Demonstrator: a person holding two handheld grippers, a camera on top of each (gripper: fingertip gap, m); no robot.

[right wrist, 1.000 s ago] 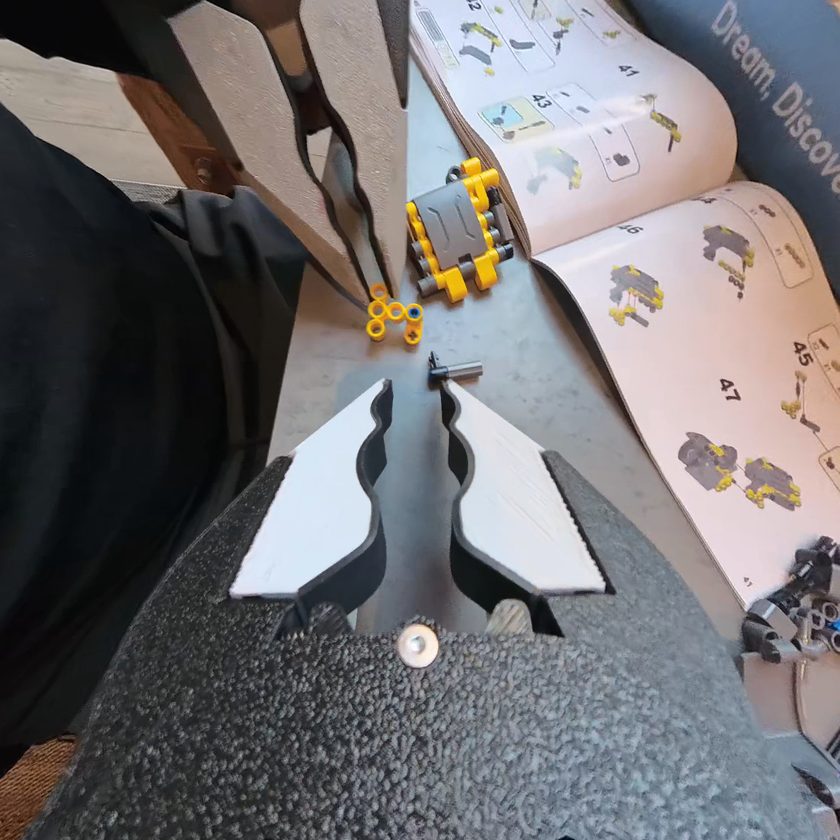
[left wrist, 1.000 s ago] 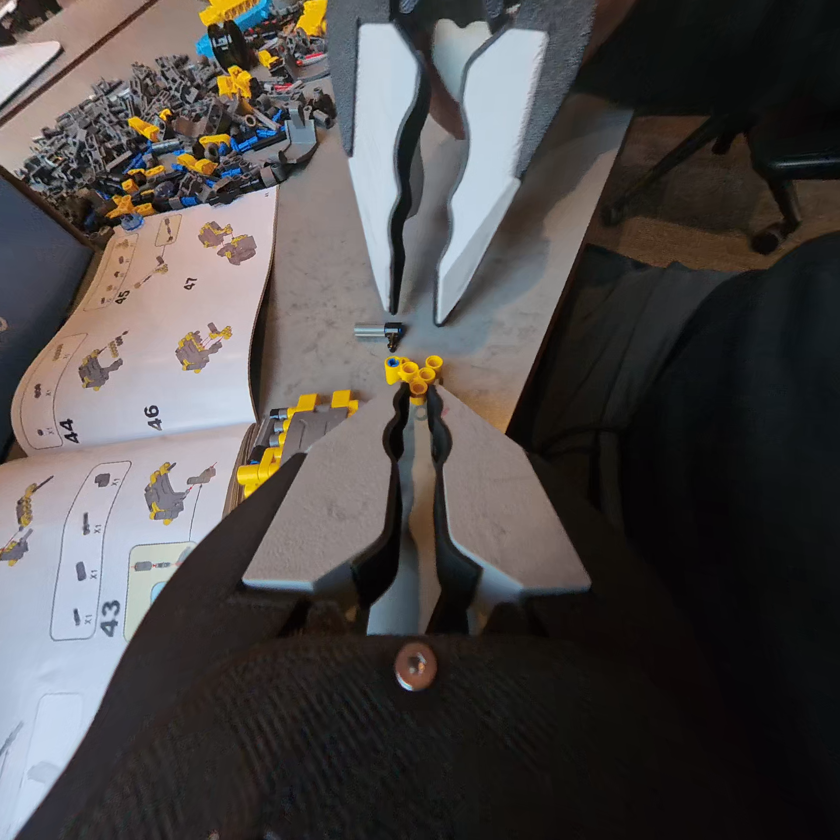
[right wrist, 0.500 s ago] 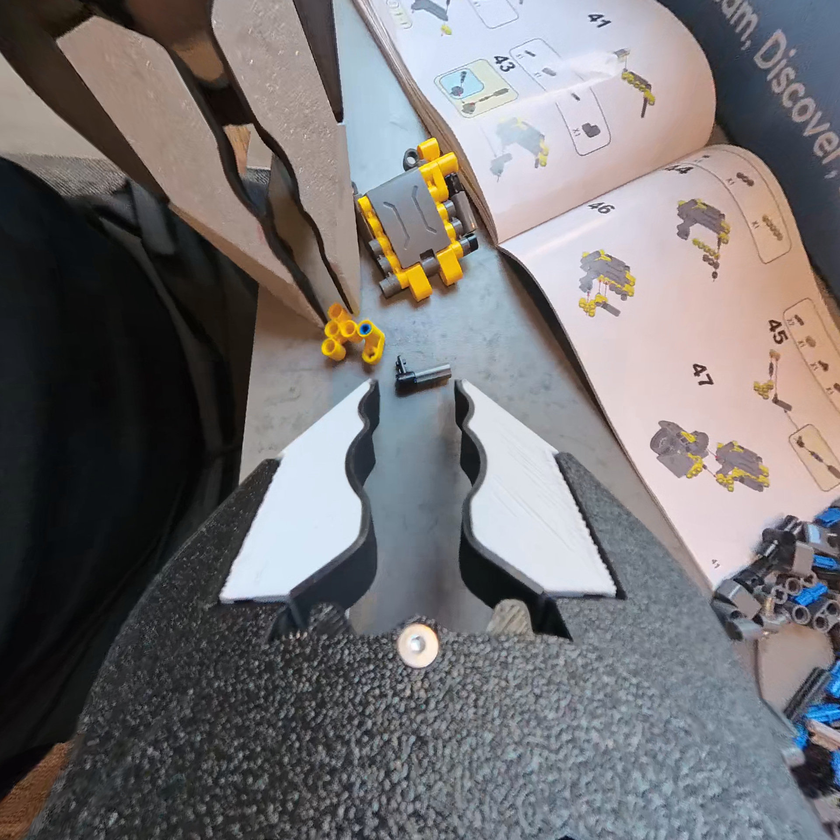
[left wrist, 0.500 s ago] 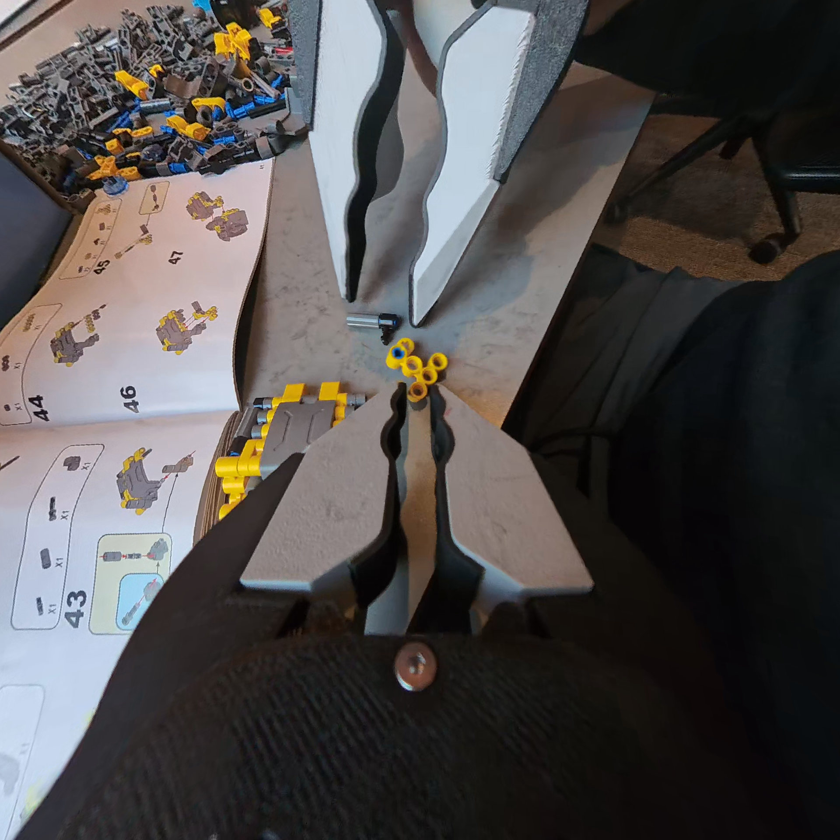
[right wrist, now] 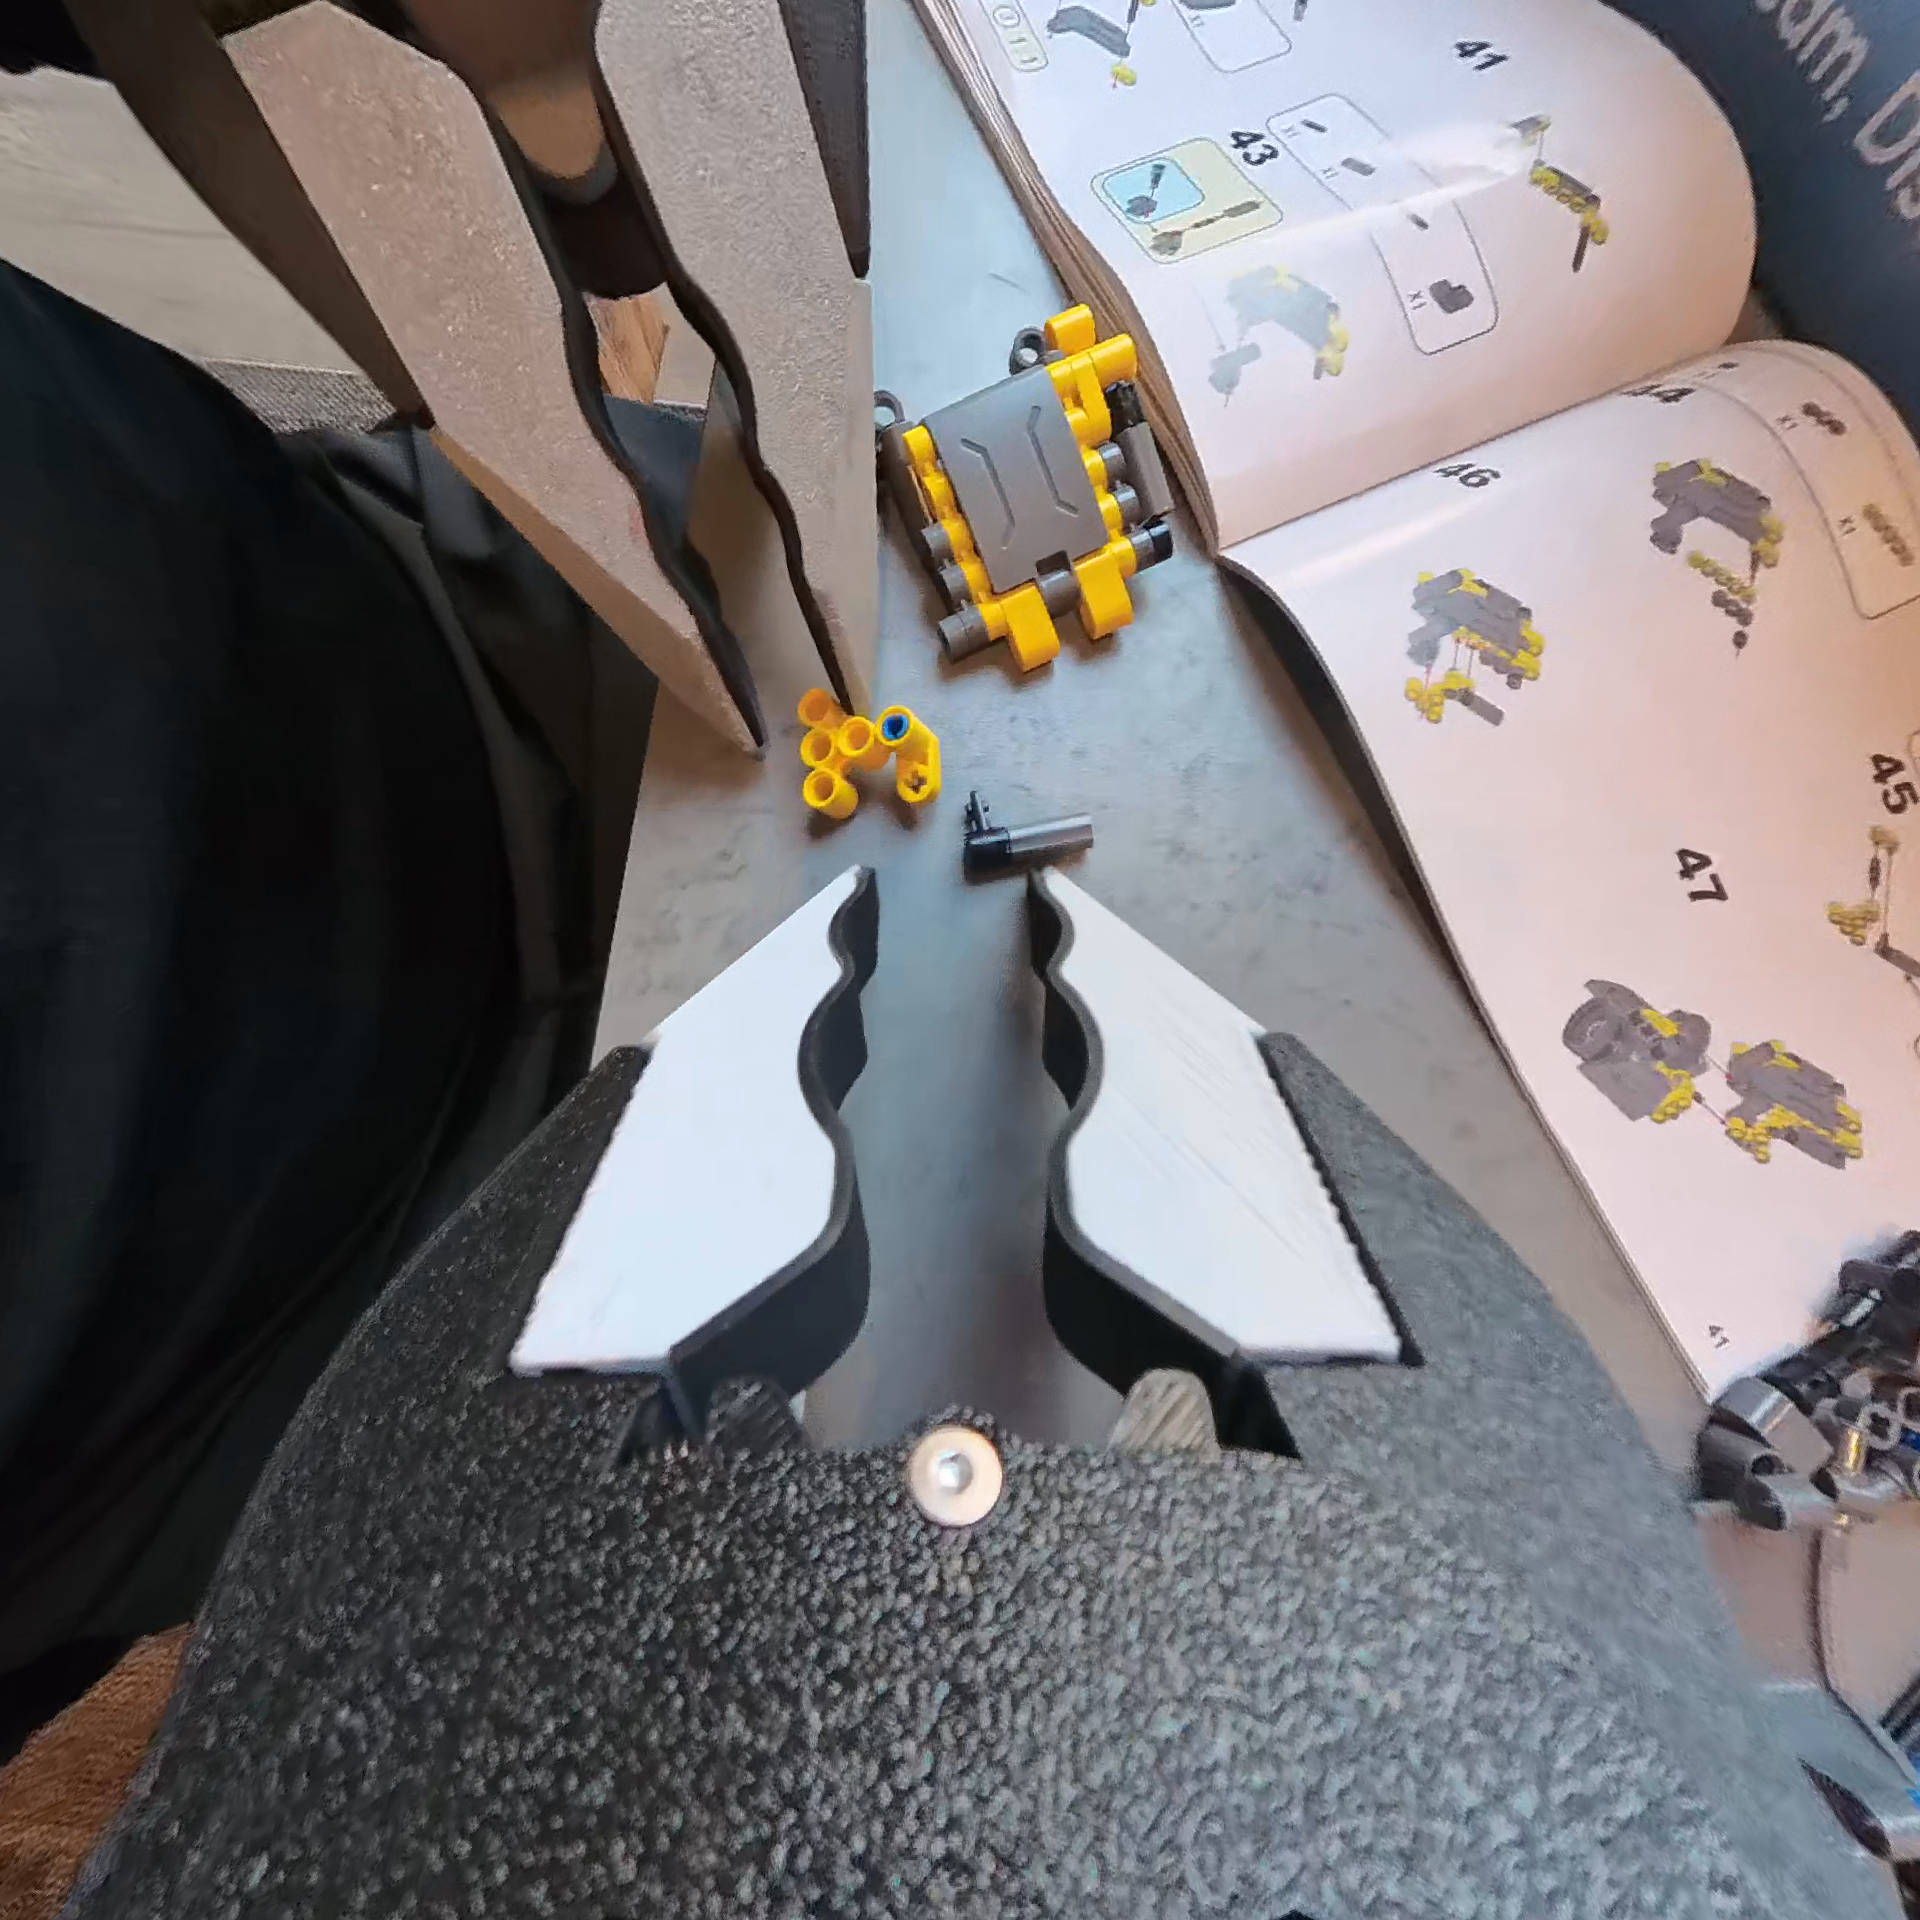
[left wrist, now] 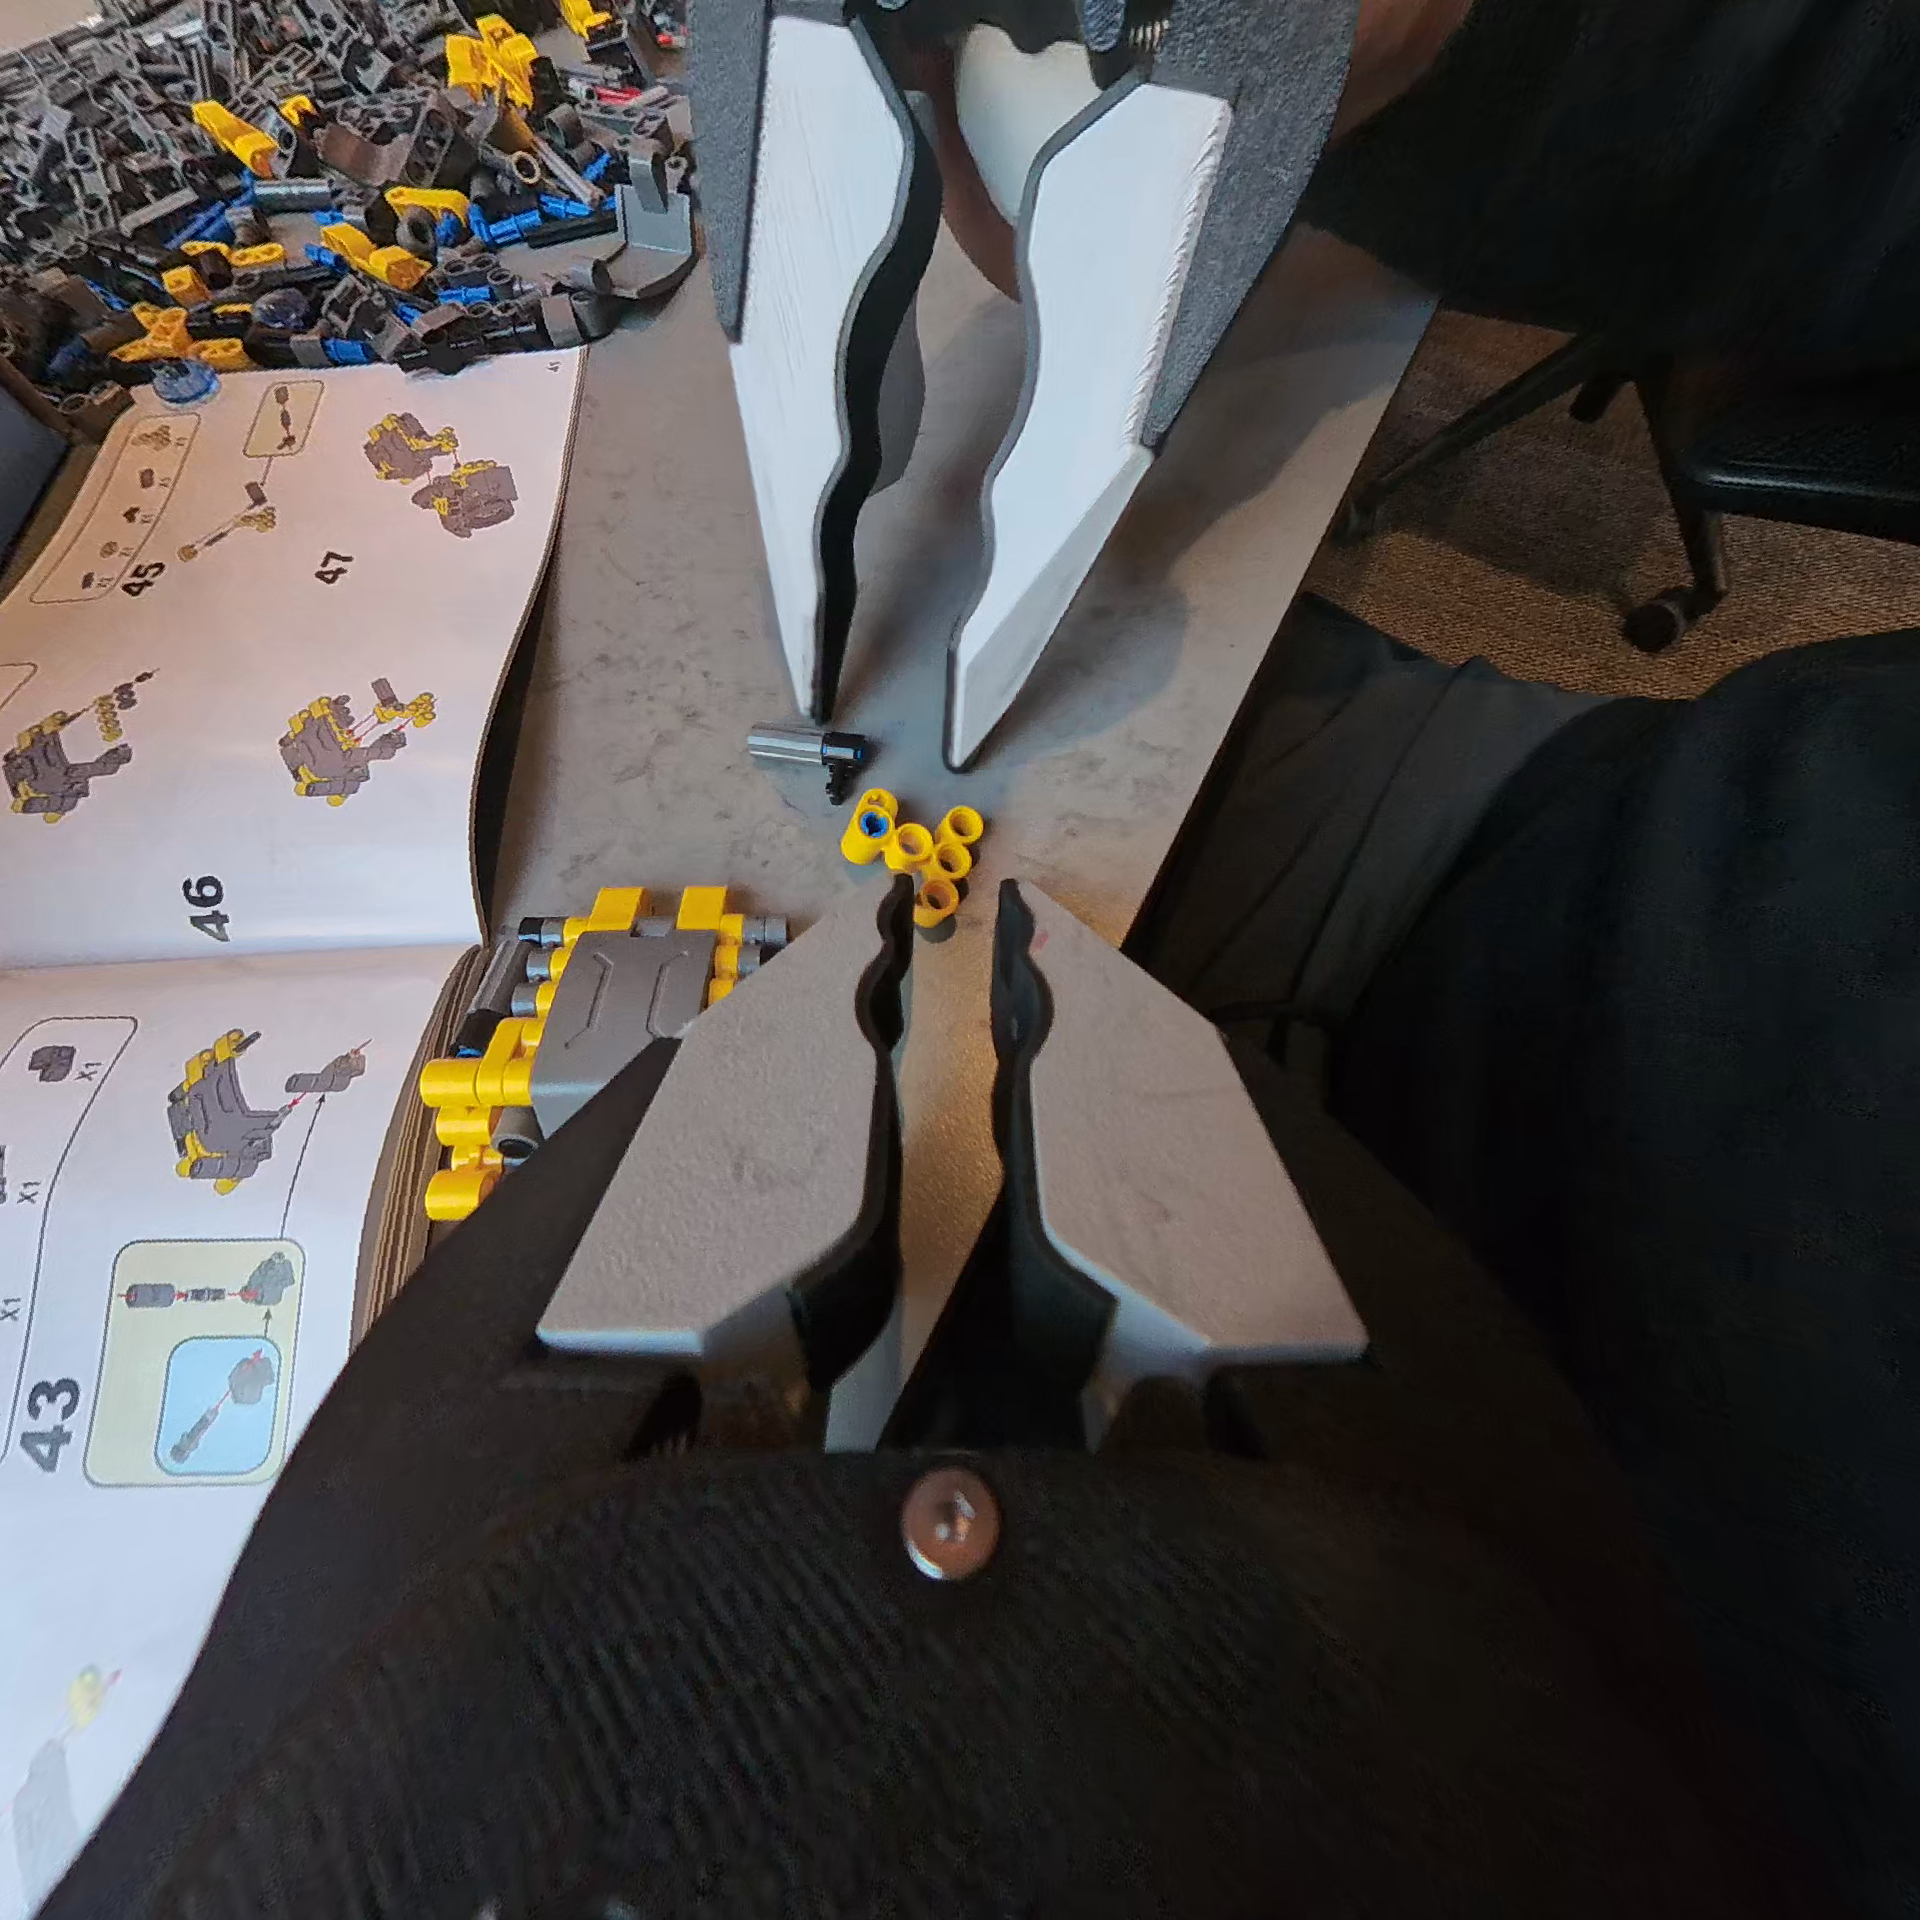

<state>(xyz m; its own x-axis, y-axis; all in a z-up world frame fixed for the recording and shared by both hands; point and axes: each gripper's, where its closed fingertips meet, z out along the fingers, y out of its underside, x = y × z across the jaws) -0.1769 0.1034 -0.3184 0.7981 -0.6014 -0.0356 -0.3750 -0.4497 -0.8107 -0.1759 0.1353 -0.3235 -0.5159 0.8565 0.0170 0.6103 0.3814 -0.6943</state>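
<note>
A small yellow connector (left wrist: 914, 842) made of several joined rings lies on the grey table (left wrist: 665, 582) near its right edge. My left gripper (left wrist: 954, 888) is slightly open, with its tips on either side of the connector's nearest ring. A short grey-and-black pin (left wrist: 805, 748) lies just left of the connector. My right gripper (right wrist: 951, 881) is open and empty, and its right tip is almost at the pin (right wrist: 1029, 840). In the right wrist view the connector (right wrist: 862, 758) lies flat at the left gripper's (right wrist: 808, 727) tips.
A yellow-and-grey sub-assembly (left wrist: 613, 997) lies beside an open instruction booklet (left wrist: 260, 675). A pile of loose grey, yellow and blue parts (left wrist: 312, 187) fills the far left. A person's dark clothing lies past the table edge on the right, with a chair base (left wrist: 1714, 468) beyond. Both grippers' tips are close together, under 4 cm apart.
My right gripper's jaws have spread wider and its tips now stand about the pin. My left gripper's jaws have parted a little around the yellow connector.
</note>
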